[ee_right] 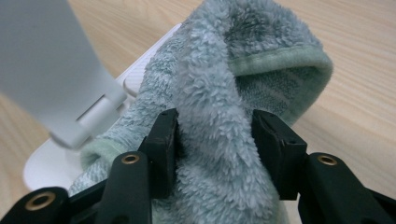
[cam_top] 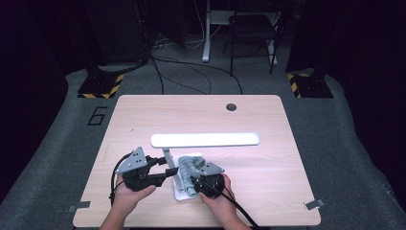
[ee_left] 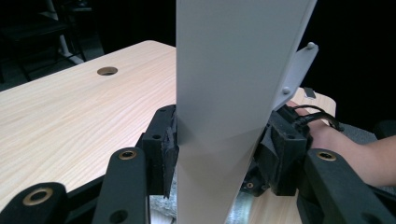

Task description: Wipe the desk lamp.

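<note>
1. Starting at the left of the high view, I see my left gripper low on the wooden table, its grey three-cornered plate on top and its jaws pointing right at the desk lamp's stem

2. In the left gripper view that white stem stands between my two black jaws, both pads pressed against its sides, so the left gripper is clamped on the stem

3. Above it in the high view the long white lamp head runs level across the table, left to right, and the lamp's white base sits flat on the table between my two hands

4. On that base lies the grey-green fluffy cloth, bunched up just right of the stem; in the right gripper view the cloth covers much of the base and reaches onto the bare wood

5. The right gripper sits just right of the base, touching the cloth; in the right gripper view a thick fold fills the gap between the jaws and both pads sink into the pile, so the right gripper is gripping the cloth

6. Farther off, a round cable hole sits near the table's far edge
</note>
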Tool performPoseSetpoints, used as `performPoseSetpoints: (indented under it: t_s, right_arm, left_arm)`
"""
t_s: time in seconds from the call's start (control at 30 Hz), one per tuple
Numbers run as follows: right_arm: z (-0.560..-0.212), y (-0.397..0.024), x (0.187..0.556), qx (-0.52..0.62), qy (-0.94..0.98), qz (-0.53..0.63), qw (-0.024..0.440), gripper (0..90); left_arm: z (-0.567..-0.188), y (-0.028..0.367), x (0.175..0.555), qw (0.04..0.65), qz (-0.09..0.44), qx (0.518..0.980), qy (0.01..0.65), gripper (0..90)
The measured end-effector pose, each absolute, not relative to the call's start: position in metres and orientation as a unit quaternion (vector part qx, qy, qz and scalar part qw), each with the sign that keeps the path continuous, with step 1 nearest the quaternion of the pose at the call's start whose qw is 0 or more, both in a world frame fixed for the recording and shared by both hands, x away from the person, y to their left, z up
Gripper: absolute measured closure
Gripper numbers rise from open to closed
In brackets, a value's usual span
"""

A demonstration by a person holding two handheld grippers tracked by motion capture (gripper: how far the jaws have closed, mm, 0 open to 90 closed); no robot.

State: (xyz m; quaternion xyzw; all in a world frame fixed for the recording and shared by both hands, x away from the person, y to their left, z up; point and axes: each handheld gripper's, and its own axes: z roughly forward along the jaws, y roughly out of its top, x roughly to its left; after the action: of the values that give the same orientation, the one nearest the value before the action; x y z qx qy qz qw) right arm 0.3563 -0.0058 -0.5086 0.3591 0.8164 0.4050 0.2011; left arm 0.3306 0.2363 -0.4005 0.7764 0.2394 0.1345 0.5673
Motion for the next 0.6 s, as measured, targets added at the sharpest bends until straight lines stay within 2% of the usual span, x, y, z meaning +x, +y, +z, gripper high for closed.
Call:
performPoseSetpoints:
  t_s: [0.47,0.6]
  right_arm:
    - [-0.508,0.005,0.393,0.375,0.815,0.398,0.193,52.8]
    - [-0.508,0.009,0.406,0.37,0.815,0.396,0.205,52.7]
  left_arm:
    - [-0.401,0.237,0.331,0.569,0.133,0.775,0.239,52.7]
    - [-0.402,0.237,0.331,0.571,0.131,0.775,0.238,52.7]
